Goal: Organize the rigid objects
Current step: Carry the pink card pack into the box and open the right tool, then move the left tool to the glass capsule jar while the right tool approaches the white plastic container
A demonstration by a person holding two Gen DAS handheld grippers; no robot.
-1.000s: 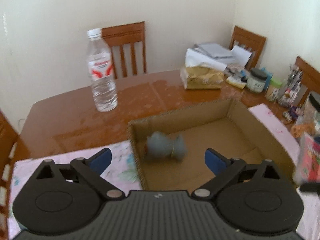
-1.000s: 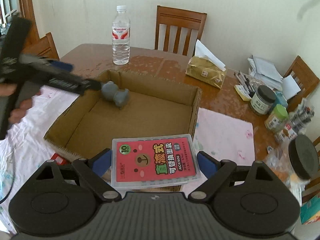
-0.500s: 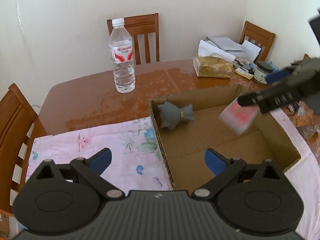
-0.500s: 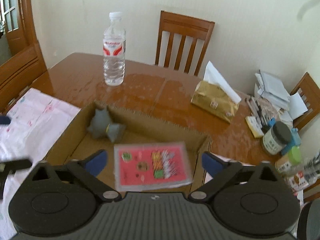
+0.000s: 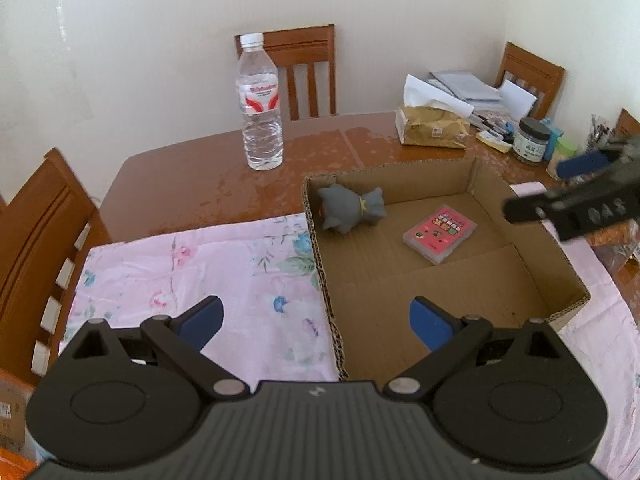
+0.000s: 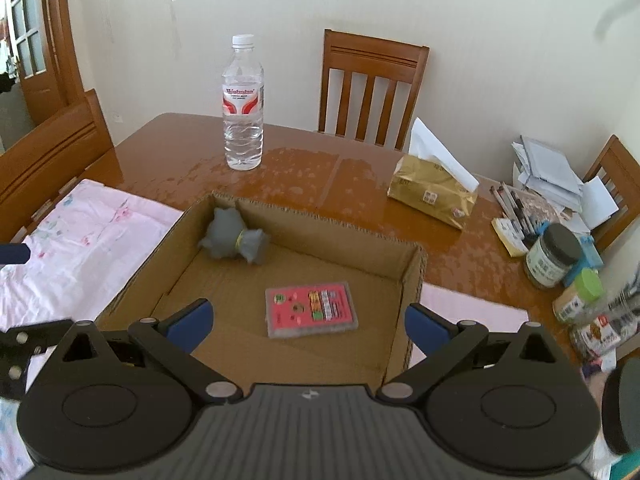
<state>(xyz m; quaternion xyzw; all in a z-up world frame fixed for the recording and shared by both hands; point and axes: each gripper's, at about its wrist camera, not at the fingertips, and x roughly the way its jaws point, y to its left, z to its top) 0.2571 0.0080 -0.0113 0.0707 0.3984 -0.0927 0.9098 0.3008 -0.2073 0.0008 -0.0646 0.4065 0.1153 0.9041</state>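
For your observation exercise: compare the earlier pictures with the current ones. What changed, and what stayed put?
The right claw let go of the pink case, which now lies flat in the cardboard box. The grey toy came to rest in the box's corner. The water bottle stayed put.

1 box (image 6: 412,280), 1 toy (image 6: 238,240), 1 pink case (image 6: 311,309), 1 bottle (image 6: 243,106), 3 chairs (image 5: 310,68).

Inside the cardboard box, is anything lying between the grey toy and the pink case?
No. Both wrist views show only bare cardboard floor of the cardboard box between the grey toy and the pink case; they lie apart.
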